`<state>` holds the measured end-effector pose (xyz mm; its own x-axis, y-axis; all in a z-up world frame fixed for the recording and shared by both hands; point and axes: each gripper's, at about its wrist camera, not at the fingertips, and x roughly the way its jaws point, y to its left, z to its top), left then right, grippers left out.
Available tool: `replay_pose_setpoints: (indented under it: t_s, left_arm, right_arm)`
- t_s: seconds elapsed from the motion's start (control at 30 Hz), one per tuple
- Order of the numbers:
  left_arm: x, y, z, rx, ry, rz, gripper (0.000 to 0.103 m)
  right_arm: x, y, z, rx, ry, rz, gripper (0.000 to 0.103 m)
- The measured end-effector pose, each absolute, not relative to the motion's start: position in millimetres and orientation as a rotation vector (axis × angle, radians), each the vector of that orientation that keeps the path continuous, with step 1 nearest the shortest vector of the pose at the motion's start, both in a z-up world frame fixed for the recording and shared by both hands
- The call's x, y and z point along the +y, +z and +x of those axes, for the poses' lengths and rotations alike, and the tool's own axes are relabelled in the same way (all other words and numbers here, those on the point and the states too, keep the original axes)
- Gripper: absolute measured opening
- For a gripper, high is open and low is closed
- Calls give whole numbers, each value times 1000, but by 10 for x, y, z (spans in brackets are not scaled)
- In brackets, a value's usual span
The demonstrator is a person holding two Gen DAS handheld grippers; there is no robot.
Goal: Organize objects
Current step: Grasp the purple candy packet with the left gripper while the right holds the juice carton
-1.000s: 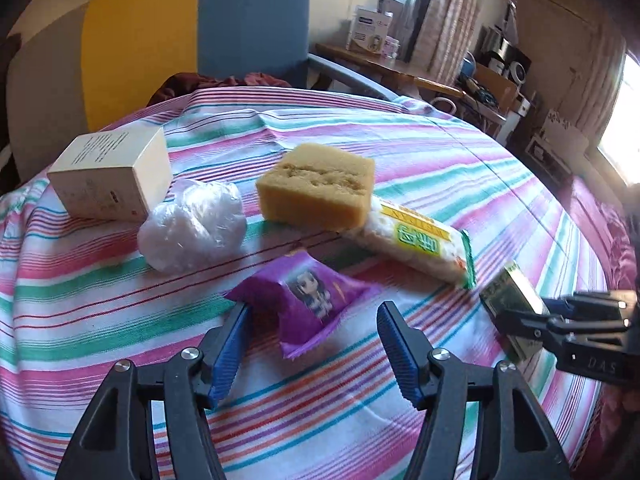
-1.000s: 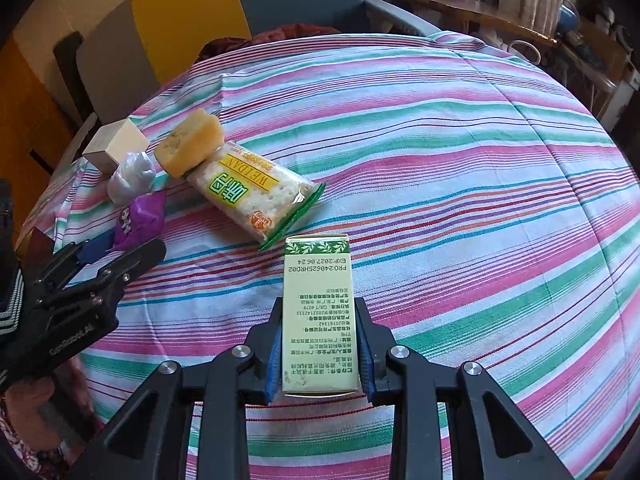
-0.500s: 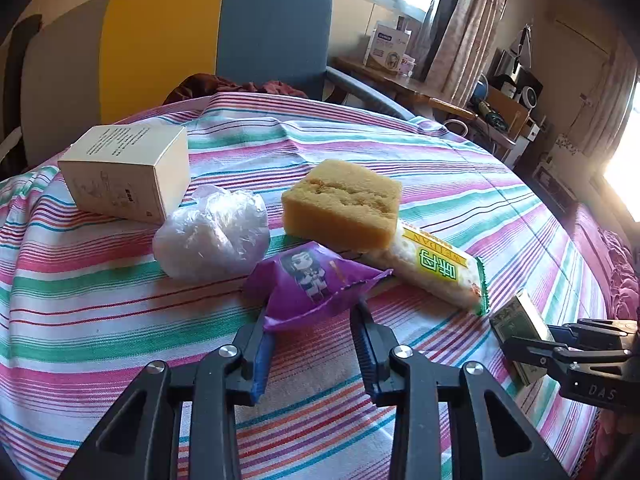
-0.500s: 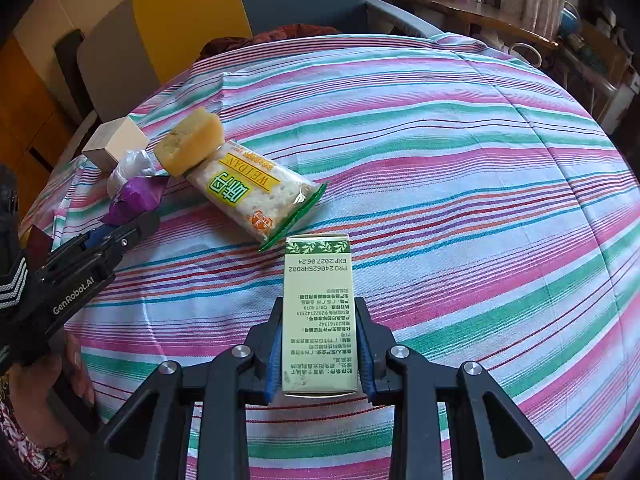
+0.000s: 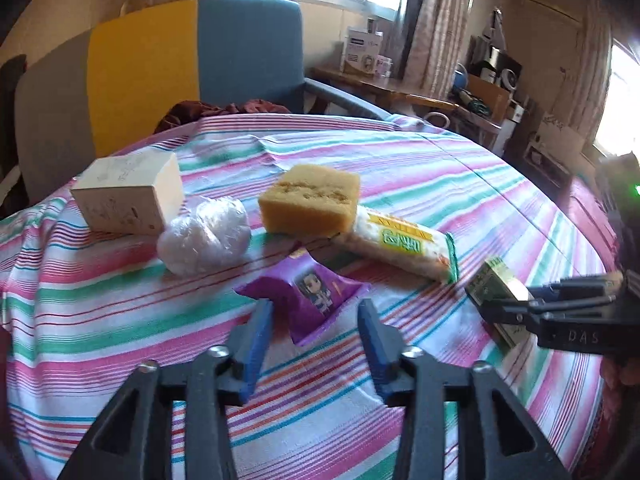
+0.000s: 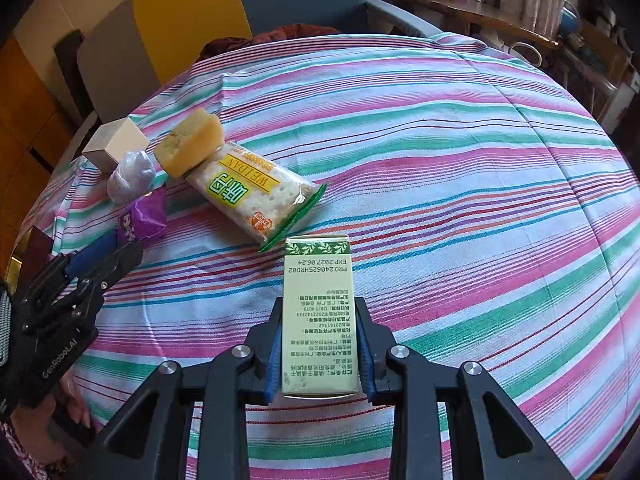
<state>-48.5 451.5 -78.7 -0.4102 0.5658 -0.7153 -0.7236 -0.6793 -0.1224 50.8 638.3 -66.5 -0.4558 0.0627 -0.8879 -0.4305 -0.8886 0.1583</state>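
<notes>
Both grippers hover over the striped tablecloth (image 6: 460, 128): the right gripper (image 6: 319, 354) stays clamped on the green-and-white carton (image 6: 318, 312). Left gripper (image 5: 316, 334) jaws are opening, pads clear of the purple snack packet (image 5: 308, 294) lying between them on the cloth.

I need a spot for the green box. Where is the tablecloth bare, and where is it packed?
The striped tablecloth is bare across its whole right and far side, beyond the cracker pack and the green box. The left edge is packed: cream box, plastic bundle, yellow sponge and purple packet sit close together.
</notes>
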Motion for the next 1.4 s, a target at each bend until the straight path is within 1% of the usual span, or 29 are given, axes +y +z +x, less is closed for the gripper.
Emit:
replay_pose_setpoints:
  t_s: [0.03, 0.1, 0.13, 0.33, 0.37, 0.4, 0.43, 0.47, 0.57, 0.8, 1.17, 1.23, 1.33, 1.4]
  left_arm:
    - [4510, -777, -504, 239, 2125, -980, 50]
    - [4535, -760, -591, 200, 2148, -1012, 68]
    - [4575, -757, -636, 215, 2164, -1022, 71]
    - [4767, -887, -740, 313, 2131, -1063, 72]
    - [4763, -928, -742, 300, 2115, -1063, 68]
    - [4754, -952, -751, 284, 2101, -1069, 56]
    - [4745, -971, -759, 275, 2096, -1075, 52]
    - [4711, -970, -777, 257, 2117, -1075, 38]
    - [4627, -978, -789, 214, 2108, -1075, 37]
    - [4459, -926, -577, 229, 2122, -1016, 37]
    - [4173, -791, -161, 321, 2173, -899, 37]
    - [4095, -778, -107, 316, 2176, -900, 37]
    - [3919, -759, -15, 285, 2187, -907, 37]
    - [3784, -738, 6, 251, 2205, -931, 37]
  right_arm:
    - [6388, -663, 509, 532, 2397, -1438, 31]
    - [6394, -662, 511, 540, 2397, -1437, 32]
    - [6393, -661, 510, 546, 2398, -1436, 32]
    - [6405, -670, 484, 541, 2403, -1438, 33]
    - [6408, -670, 485, 544, 2404, -1438, 33]
    - [6412, -672, 483, 546, 2404, -1437, 33]
    - [6411, -675, 480, 546, 2404, -1437, 33]
    - [6410, -677, 473, 544, 2404, -1438, 33]
    - [6399, -679, 467, 532, 2405, -1440, 33]
    - [6416, -668, 459, 529, 2411, -1428, 30]
    - [6426, -613, 498, 561, 2448, -1395, 30]
    - [6377, -599, 487, 541, 2466, -1401, 30]
    - [6313, -639, 471, 584, 2488, -1438, 30]
    - [6280, -656, 468, 573, 2494, -1449, 30]
